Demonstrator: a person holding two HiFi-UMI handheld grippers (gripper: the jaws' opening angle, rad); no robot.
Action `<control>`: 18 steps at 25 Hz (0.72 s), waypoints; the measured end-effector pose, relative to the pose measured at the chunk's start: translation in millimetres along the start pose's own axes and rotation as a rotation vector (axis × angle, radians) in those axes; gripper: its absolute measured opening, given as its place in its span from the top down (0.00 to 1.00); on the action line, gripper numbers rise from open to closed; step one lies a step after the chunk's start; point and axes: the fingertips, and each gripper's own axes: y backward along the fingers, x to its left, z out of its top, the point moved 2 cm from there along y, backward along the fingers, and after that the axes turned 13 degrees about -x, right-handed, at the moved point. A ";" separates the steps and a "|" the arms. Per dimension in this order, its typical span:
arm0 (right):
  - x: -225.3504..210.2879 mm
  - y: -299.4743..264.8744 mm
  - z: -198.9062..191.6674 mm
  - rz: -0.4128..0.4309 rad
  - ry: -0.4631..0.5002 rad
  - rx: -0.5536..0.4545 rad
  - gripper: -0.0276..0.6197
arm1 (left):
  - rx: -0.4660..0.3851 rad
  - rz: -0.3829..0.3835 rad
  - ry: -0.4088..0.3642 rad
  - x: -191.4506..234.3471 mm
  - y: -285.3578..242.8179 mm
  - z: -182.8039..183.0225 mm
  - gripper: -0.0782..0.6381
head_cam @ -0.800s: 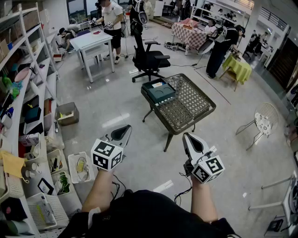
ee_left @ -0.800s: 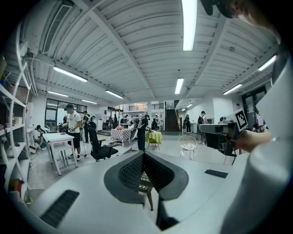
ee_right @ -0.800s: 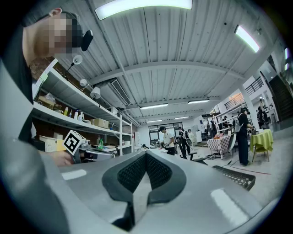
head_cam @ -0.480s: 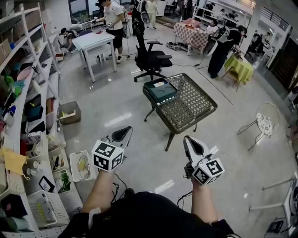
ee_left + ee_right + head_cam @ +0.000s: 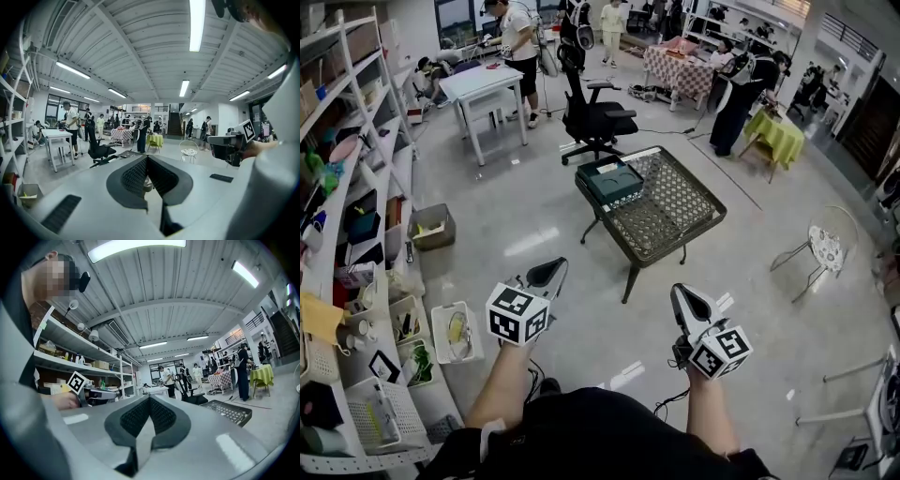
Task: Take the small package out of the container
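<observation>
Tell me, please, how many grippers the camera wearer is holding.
2: the left gripper at lower left, the right gripper at lower right, both shut and empty; none seems hidden.

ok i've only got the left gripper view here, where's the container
Observer: In the head view the dark green container sits at the far left corner of the mesh table, some way ahead of the person.
Operator: is the right gripper carrying anything
Observer: No, the right gripper is shut with nothing in it.
Operator: can you see the package
Observer: A pale item shows at the container's top, but it's too small to tell what it is.
</observation>
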 end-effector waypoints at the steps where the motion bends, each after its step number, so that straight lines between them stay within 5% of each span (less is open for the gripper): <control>1: -1.2 3.8 2.4 0.007 0.002 0.001 0.94 | -0.003 -0.002 0.004 -6.2 -1.2 -1.2 0.88; 7: -9.3 13.9 2.3 0.035 -0.026 0.011 0.94 | 0.020 -0.005 0.009 -28.4 -1.0 -11.5 0.88; 18: -30.5 -24.1 -42.0 0.028 -0.099 0.060 0.94 | 0.032 0.001 0.048 18.9 -48.4 -29.4 0.88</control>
